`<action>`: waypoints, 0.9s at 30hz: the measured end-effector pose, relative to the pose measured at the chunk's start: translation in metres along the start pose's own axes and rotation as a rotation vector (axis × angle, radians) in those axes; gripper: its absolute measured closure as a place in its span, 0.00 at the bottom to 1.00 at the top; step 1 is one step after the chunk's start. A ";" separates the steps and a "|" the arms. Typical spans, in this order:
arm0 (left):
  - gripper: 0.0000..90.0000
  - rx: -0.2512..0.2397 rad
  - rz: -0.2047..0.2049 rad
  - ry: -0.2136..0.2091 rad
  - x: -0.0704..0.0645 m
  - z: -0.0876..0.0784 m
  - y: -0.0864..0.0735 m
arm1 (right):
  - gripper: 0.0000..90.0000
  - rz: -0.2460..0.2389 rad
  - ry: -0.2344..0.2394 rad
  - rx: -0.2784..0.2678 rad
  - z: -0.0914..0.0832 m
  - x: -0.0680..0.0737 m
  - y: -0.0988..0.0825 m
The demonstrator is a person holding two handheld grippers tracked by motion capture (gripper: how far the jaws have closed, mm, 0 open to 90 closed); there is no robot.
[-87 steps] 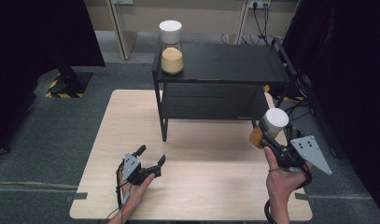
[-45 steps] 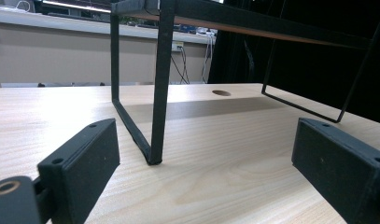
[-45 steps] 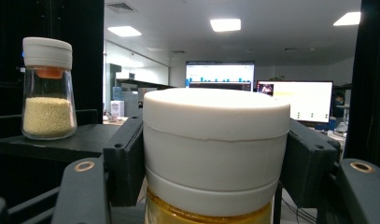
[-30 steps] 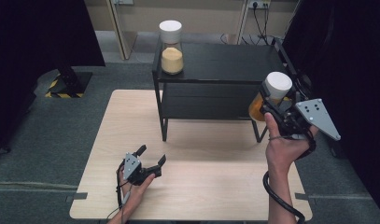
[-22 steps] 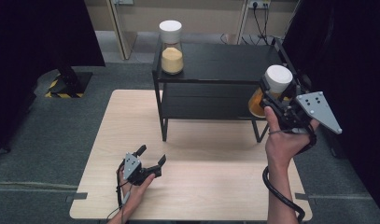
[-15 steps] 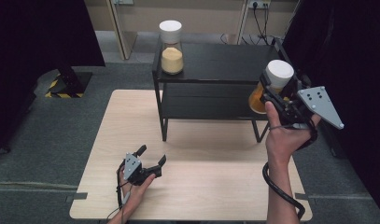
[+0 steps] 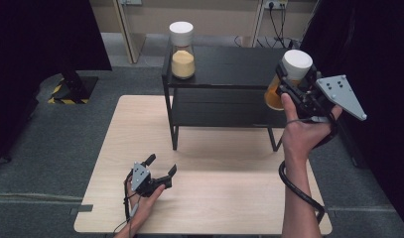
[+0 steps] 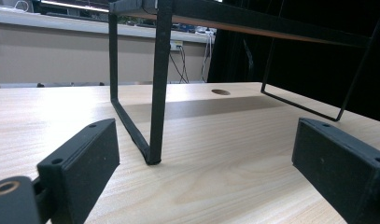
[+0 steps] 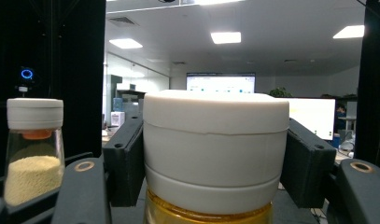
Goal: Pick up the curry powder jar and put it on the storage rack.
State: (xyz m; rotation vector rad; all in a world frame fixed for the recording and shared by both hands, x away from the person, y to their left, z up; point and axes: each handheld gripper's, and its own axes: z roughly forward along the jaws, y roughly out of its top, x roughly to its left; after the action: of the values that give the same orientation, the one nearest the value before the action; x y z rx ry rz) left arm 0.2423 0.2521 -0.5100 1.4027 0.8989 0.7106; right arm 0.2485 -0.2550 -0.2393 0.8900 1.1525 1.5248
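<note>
Jar, high view: the white-lidded jar (image 7: 289, 74) with amber contents hangs in the air at the right end of the black shelf rack (image 7: 229, 64), level with its top board and just off its edge.
Right gripper, high view: the right gripper (image 7: 295, 85) is clamped on the jar, held up by the person's right hand (image 7: 301, 131).
Second jar, high view: a like jar of pale grains (image 7: 182, 49) stands upright at the left end of the top board.
Left gripper, high view: the left gripper (image 7: 160, 168) lies low over the worktop (image 7: 224, 193), jaws spread, nothing between them.
Left gripper view: both jaws stand wide apart and empty; a rack leg (image 8: 156, 93) rests on the worktop ahead.
Right gripper view: the jaws press on the jar's white lid (image 9: 215, 144) from either side; the jar of pale grains (image 9: 32, 149) stands to the left, farther off.
Step in hand: carrying the jar to the top board, judging by its height.
Next move: likely a level shift over the board, then a gentle lowering, upright and well apart from the other jar, before the jaws release.
</note>
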 end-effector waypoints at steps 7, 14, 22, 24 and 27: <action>0.07 0.003 -0.001 -0.002 0.000 0.000 0.000 | 0.38 0.001 -0.010 0.011 0.015 -0.001 0.005; 0.07 0.006 0.002 -0.002 0.000 0.000 0.001 | 0.38 0.016 -0.011 0.023 0.032 -0.005 0.009; 0.07 0.007 0.001 -0.003 0.000 0.001 0.001 | 0.38 0.021 -0.029 0.042 0.049 -0.006 0.010; 0.07 0.008 0.002 -0.004 0.000 0.001 0.001 | 0.38 0.019 -0.035 0.047 0.053 -0.007 0.010; 0.07 0.007 0.006 -0.004 0.000 0.001 0.001 | 0.38 0.024 -0.046 0.058 0.059 -0.008 0.010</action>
State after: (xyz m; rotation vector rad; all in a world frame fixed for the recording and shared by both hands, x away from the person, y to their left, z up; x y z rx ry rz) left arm 0.2432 0.2516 -0.5089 1.4126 0.8955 0.7099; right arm 0.3024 -0.2494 -0.2135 0.9754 1.1614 1.4892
